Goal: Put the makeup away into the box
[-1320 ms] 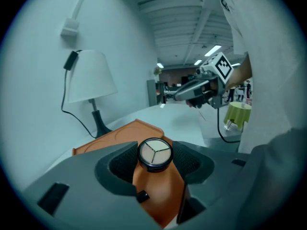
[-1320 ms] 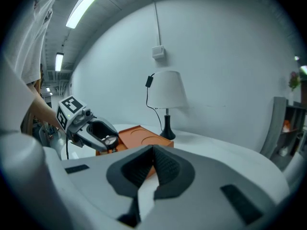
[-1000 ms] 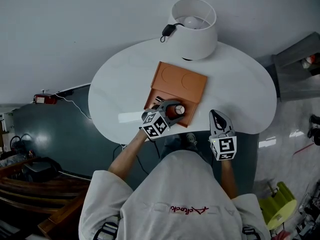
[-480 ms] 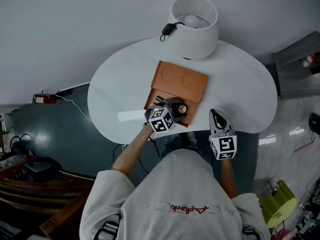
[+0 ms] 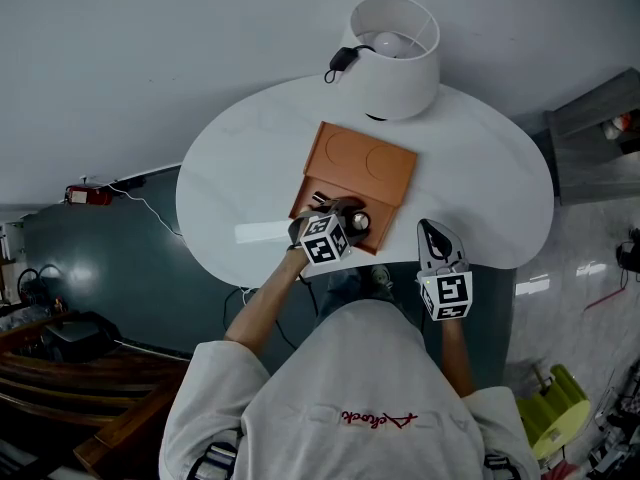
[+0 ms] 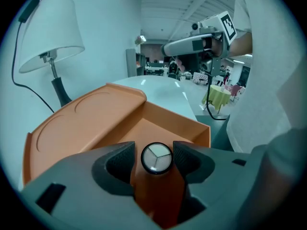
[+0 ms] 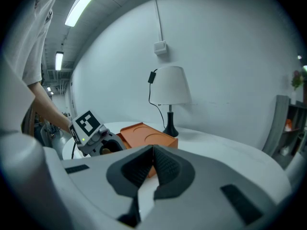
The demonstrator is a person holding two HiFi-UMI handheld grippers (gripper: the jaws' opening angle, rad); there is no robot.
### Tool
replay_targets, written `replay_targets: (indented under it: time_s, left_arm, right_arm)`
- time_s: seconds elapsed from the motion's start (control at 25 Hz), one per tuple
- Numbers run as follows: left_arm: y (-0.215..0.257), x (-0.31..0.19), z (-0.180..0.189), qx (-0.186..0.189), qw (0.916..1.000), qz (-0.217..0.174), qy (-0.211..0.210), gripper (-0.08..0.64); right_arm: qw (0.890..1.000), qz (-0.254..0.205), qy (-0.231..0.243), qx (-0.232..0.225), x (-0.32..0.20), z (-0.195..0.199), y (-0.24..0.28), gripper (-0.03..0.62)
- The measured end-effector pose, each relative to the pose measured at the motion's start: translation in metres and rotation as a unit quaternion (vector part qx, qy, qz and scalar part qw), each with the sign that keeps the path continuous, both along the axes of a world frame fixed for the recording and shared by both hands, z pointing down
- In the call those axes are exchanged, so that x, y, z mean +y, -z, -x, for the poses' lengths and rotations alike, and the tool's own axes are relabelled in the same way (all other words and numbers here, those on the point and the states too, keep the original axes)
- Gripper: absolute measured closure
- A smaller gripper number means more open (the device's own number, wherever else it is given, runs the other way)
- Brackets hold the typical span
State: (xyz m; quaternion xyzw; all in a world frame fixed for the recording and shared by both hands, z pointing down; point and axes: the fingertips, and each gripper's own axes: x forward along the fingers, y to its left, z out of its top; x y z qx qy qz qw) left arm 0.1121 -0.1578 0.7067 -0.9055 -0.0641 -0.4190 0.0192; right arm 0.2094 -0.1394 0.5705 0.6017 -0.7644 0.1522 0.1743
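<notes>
My left gripper (image 5: 338, 224) (image 6: 154, 164) is shut on an orange-brown makeup bottle (image 6: 156, 191) with a round white, black-rimmed cap (image 5: 359, 222). It hangs tilted down over the open near compartment (image 6: 165, 131) of the orange box (image 5: 362, 162) (image 7: 146, 135). The box's far part is a flat top with two round recesses. A small dark item (image 5: 317, 200) lies at the compartment's left end. My right gripper (image 5: 437, 240) (image 7: 152, 163) is shut with nothing in it, at the table's near edge to the right of the box.
The box lies on a white rounded table (image 5: 480, 168). A white lamp (image 5: 390, 40) (image 6: 47, 35) (image 7: 170, 87) with a dark cord stands just behind the box. A grey shelf unit (image 5: 590, 133) stands to the far right.
My left gripper has sunk and tipped further down toward the box's compartment, still with the bottle in it. The right gripper has kept still.
</notes>
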Motion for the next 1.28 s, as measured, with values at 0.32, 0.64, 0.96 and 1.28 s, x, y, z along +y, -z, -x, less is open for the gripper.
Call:
replay_targets:
  time_s: [0.32, 0.64, 0.96, 1.28]
  left_arm:
    - [0.016, -0.003, 0.006, 0.026, 0.9988, -0.038, 0.017, 0.328]
    - [0.033, -0.008, 0.012, 0.066, 0.9936, -0.064, 0.065, 0.549]
    - [0.078, -0.037, 0.034, 0.213, 0.9383, 0.026, 0.271, 0.551]
    - [0.123, -0.064, 0.094, 0.358, 0.8186, 0.076, 0.443, 0.549]
  right_arm:
    - [1.000, -0.004, 0.005, -0.002, 0.007, 0.004, 0.003, 0.572]
    - [1.000, -0.004, 0.019, -0.002, 0.014, 0.012, 0.003, 0.572]
    - [0.999, -0.004, 0.037, -0.006, 0.022, 0.023, 0.004, 0.572]
    - [0.998, -0.005, 0.064, -0.015, 0.026, 0.040, 0.004, 0.572]
